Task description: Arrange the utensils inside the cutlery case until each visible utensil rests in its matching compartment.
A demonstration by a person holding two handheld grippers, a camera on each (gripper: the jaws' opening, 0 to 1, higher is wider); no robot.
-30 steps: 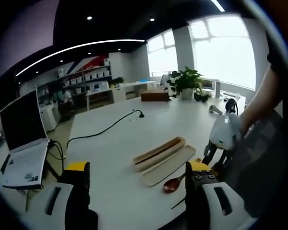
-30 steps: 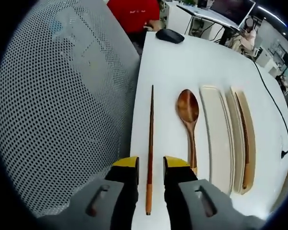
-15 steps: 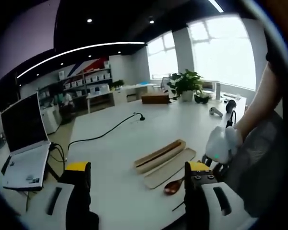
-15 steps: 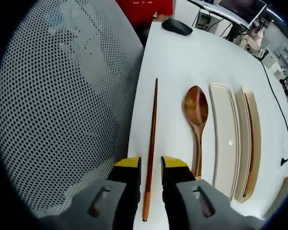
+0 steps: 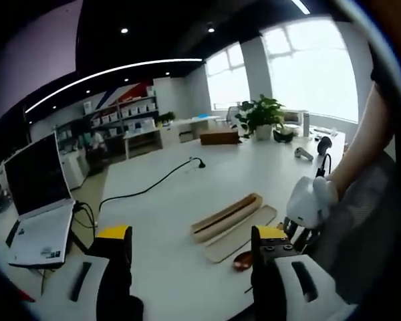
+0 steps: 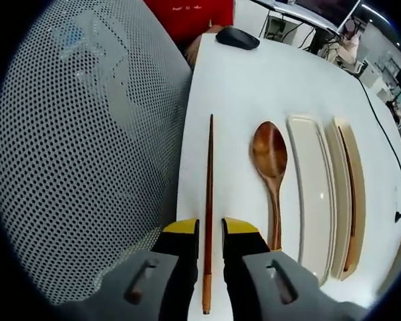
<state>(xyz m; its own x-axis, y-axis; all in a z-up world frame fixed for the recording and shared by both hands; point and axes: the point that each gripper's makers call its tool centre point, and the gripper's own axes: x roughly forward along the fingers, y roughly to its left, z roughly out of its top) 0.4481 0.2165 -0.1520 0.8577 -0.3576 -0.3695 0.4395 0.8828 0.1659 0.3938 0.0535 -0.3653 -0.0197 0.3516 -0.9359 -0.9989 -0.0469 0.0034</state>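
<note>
I have my right gripper (image 6: 208,234) nearly pinched on the slim brown wooden chopstick (image 6: 208,194), left gripper (image 5: 190,242) open; next, lift it into the pale wooden case (image 6: 321,200)

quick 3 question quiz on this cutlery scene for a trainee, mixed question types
1. True or false: the spoon already lies inside the case.
2. Which utensil lies between the jaws of the right gripper? A) spoon B) chopstick C) fork
3. Fill in: the left gripper holds ____.

Key: 1 false, it lies on the table beside the case. 2 B. 3 nothing; its jaws stand wide apart.
</note>
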